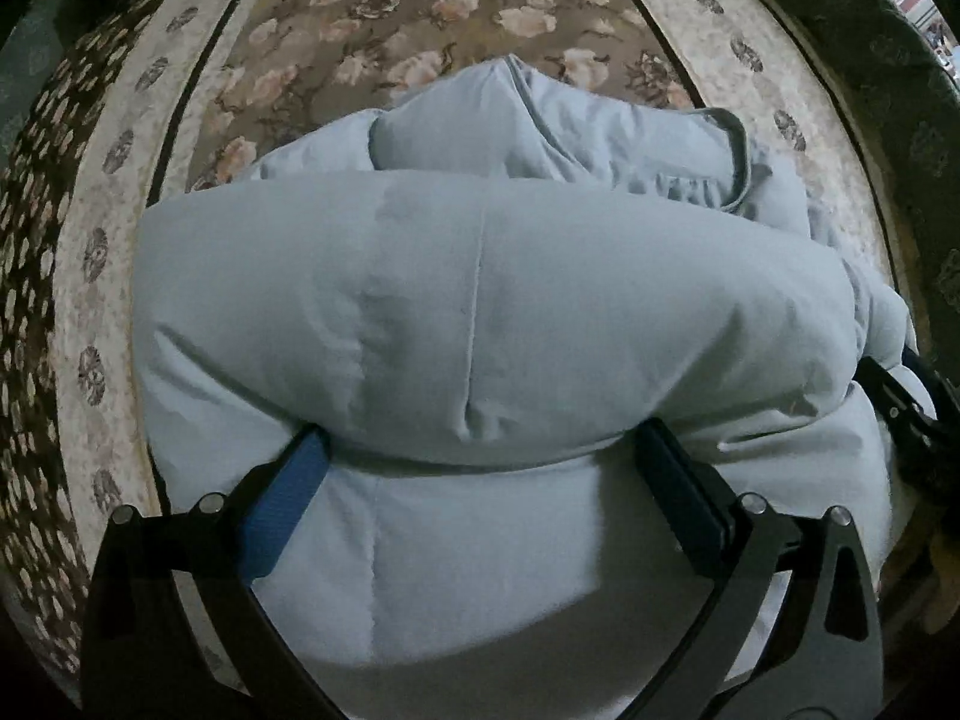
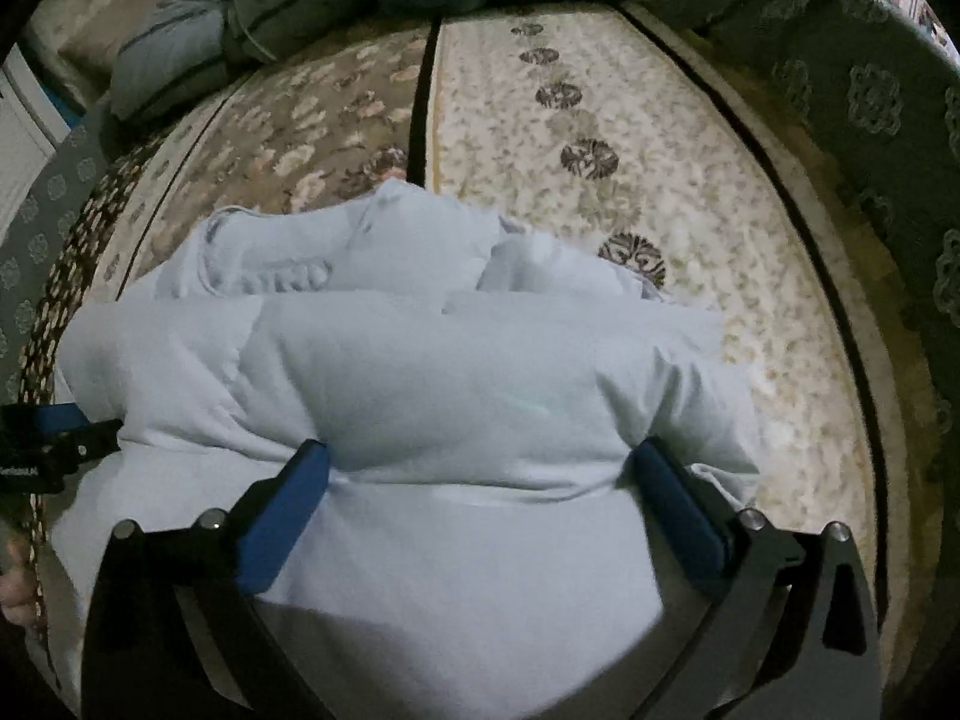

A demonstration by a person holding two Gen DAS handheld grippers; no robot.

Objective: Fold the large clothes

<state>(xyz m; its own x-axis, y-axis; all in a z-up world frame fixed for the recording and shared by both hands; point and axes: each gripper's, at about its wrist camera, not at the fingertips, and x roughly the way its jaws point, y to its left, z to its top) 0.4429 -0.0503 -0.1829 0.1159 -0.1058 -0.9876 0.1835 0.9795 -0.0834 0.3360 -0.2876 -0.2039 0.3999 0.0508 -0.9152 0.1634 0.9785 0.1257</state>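
Observation:
A puffy pale-blue padded jacket lies folded on a patterned rug; it also shows in the right wrist view. My left gripper stands wide open with the jacket's thick near fold bulging between its blue pads. My right gripper is likewise wide open astride the fold, its pads touching the fabric on both sides. The right gripper shows at the right edge of the left wrist view, and the left gripper shows at the left edge of the right wrist view. The jacket's hood end lies on the far side.
The floral rug has a cream border. A grey-green patterned sofa runs along the right. More bluish bedding or clothes are piled at the far left.

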